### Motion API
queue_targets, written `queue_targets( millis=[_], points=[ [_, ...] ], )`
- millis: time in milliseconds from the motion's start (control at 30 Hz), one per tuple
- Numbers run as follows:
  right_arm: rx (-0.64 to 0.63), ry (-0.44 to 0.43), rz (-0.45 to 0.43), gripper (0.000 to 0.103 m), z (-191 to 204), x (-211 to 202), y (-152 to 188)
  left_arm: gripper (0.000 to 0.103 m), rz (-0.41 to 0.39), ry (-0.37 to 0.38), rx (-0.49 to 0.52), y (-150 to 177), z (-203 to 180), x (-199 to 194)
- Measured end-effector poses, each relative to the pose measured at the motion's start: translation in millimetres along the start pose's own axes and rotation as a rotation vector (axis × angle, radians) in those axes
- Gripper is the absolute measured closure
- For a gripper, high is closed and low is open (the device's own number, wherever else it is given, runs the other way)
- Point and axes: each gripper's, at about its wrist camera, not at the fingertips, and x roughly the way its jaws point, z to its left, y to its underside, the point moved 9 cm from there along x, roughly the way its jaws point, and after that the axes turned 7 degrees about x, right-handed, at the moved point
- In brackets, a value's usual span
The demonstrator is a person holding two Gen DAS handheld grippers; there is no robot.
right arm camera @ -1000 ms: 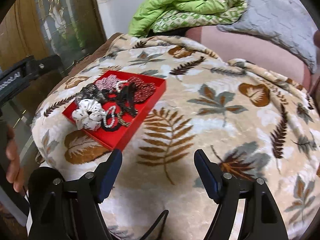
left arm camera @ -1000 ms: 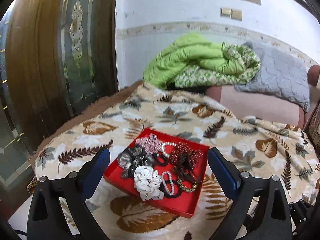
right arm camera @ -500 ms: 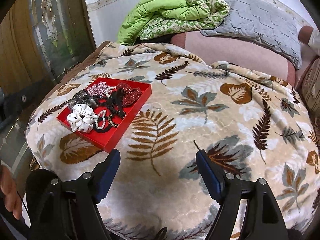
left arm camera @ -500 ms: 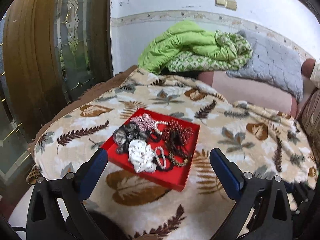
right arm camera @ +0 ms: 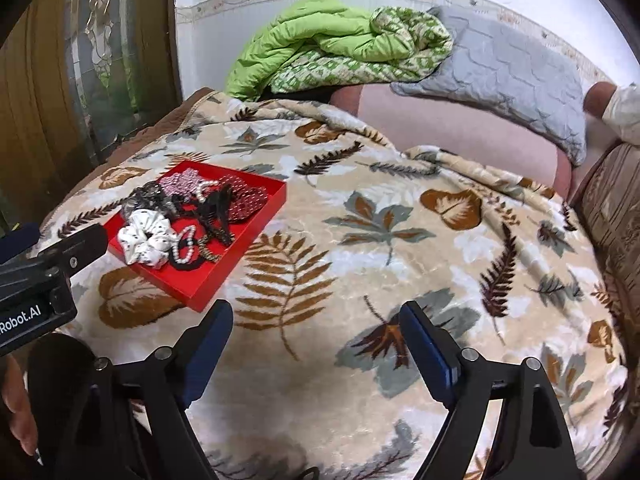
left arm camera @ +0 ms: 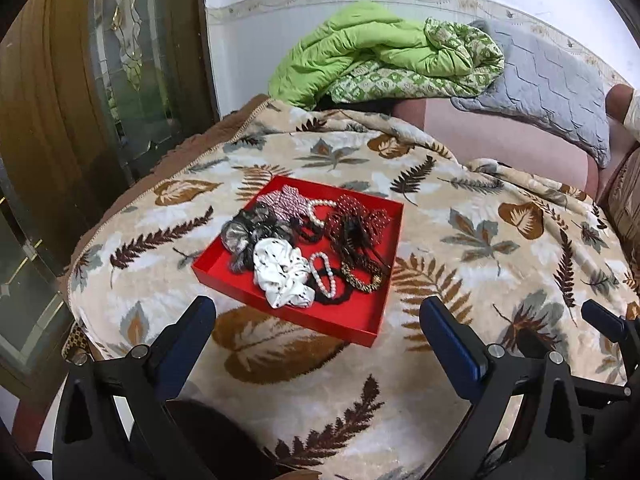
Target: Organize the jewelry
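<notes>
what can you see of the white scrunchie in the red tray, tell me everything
The white scrunchie is a gathered ring of soft, ruffled fabric, white with small dark specks. It lies loose and flat in the near part of the red tray, not held by either gripper. A grey and black scrunchie presses against its far side, and a pearl bracelet lies right beside it over a black hair tie. In the right wrist view it shows the same.

Home bedroom: blanketed bed (left arm camera: pixel 460 240), pillow (left arm camera: pixel 552 92).
</notes>
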Motion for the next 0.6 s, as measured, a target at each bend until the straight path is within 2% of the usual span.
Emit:
queue_targets(
  millis=[600],
  points=[
    [0.02, 0.008, 0.041, 0.012, -6.8, 14.5, 6.8, 0.002, 0.035, 0.033, 0.033, 8.0, -13.2, 11.7]
  ],
)
